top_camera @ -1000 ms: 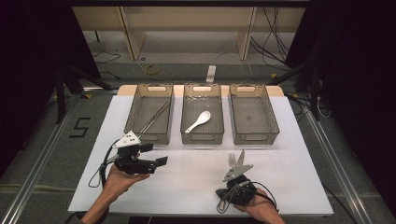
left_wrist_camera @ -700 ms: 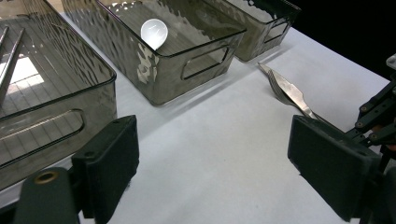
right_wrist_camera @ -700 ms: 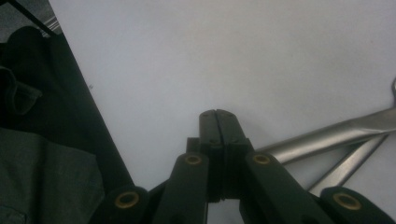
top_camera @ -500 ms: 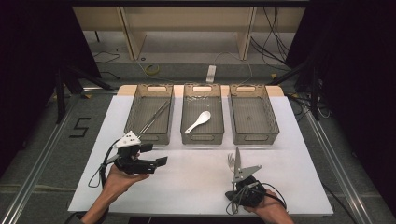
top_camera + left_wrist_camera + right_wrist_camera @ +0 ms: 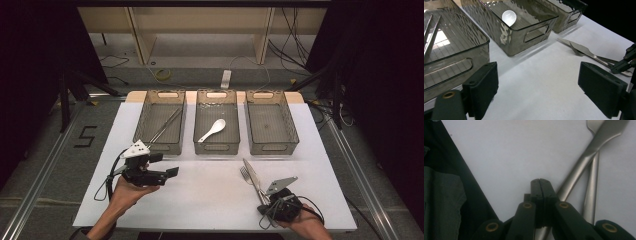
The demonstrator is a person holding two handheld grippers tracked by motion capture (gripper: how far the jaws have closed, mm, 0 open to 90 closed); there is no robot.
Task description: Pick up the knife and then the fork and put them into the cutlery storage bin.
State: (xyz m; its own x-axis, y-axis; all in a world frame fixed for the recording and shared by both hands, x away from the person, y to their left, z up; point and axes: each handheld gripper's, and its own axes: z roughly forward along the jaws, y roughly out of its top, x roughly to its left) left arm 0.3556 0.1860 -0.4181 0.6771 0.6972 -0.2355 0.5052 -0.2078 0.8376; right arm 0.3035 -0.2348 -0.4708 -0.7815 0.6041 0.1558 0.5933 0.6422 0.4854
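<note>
Fork (image 5: 245, 173) and knife (image 5: 251, 176) lie crossed by right gripper (image 5: 263, 201), jaws shut, maybe pinching nothing. Left gripper (image 5: 537, 87) wide open. Handles could slide away.

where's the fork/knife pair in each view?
High view: fork and knife at lower right of the white mat, by the right gripper.
Left gripper view: right side, past the middle bin.
Right gripper view: upper right, crossed.
Shared landmark: white mat.
</note>
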